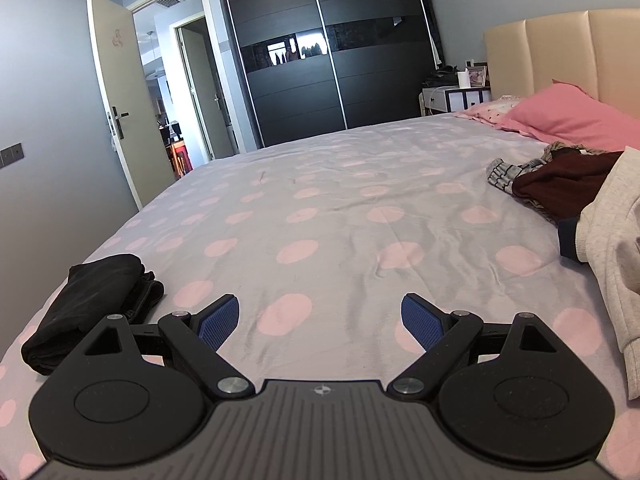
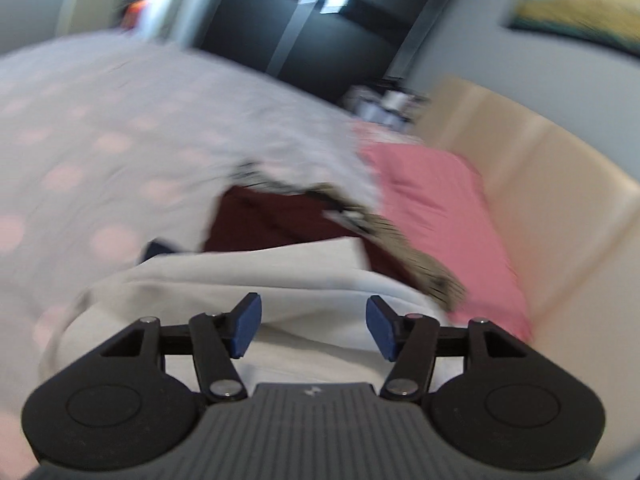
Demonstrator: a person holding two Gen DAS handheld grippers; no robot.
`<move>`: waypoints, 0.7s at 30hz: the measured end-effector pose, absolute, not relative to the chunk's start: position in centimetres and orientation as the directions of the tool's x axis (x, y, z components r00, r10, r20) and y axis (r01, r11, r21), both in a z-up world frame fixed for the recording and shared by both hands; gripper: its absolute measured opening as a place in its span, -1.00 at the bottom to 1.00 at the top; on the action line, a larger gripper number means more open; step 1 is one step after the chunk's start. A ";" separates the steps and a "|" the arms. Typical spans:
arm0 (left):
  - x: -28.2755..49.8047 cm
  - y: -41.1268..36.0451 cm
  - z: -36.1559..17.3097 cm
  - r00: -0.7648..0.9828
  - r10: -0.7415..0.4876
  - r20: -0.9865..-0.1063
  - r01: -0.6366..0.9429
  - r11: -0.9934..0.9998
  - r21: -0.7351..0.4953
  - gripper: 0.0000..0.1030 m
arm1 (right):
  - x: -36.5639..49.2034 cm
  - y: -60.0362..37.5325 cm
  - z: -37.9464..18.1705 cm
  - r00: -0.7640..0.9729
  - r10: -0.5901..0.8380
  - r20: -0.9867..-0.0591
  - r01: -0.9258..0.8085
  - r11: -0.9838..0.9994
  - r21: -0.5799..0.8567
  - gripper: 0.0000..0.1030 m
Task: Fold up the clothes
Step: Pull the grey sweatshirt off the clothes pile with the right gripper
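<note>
A pile of unfolded clothes lies on the right of the bed: a light grey sweatshirt (image 1: 612, 240), a dark maroon garment (image 1: 560, 184) and a patterned grey piece (image 1: 500, 172). A folded black garment (image 1: 92, 304) lies at the bed's near left edge. My left gripper (image 1: 320, 320) is open and empty above the spotted bedsheet (image 1: 320, 200). My right gripper (image 2: 314, 330) is open and empty, hovering just over the grey sweatshirt (image 2: 256, 276), with the maroon garment (image 2: 272, 220) beyond it. The right wrist view is motion-blurred.
A pink pillow (image 1: 572, 116) rests against the beige headboard (image 1: 560, 52). A dark sliding wardrobe (image 1: 332, 48) stands past the bed's far side, a nightstand (image 1: 456, 96) beside it, and an open door (image 1: 120, 92) at the left.
</note>
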State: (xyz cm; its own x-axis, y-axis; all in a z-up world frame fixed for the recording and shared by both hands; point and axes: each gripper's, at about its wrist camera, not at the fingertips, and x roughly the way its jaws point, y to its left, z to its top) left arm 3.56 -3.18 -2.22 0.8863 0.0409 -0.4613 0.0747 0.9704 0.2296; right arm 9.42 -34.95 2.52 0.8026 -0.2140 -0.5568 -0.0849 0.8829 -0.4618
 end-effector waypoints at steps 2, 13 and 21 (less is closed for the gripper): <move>3.7 -3.0 -2.3 0.884 0.051 -0.465 0.066 0.971 0.231 0.73 | 10.6 -33.4 1.5 0.792 -0.169 -0.586 -0.167 0.864 -0.475 0.30; 4.7 -1.3 -3.2 0.861 0.103 -0.498 0.013 0.974 0.225 0.73 | 18.0 -24.2 -1.5 0.705 -0.036 -0.708 -0.364 0.838 -0.406 0.36; 5.6 1.4 -4.1 0.827 0.149 -0.542 -0.053 0.981 0.188 0.73 | 23.7 -21.9 -7.6 0.536 -0.217 -0.816 -0.425 0.766 -0.483 0.36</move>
State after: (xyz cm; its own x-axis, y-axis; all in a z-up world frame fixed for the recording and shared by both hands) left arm 5.60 1.42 -4.09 0.8270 0.1491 -0.5420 -0.0533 0.9807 0.1883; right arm 23.69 -21.90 -7.65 0.5361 -0.2170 -0.8158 -0.4245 0.7660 -0.4827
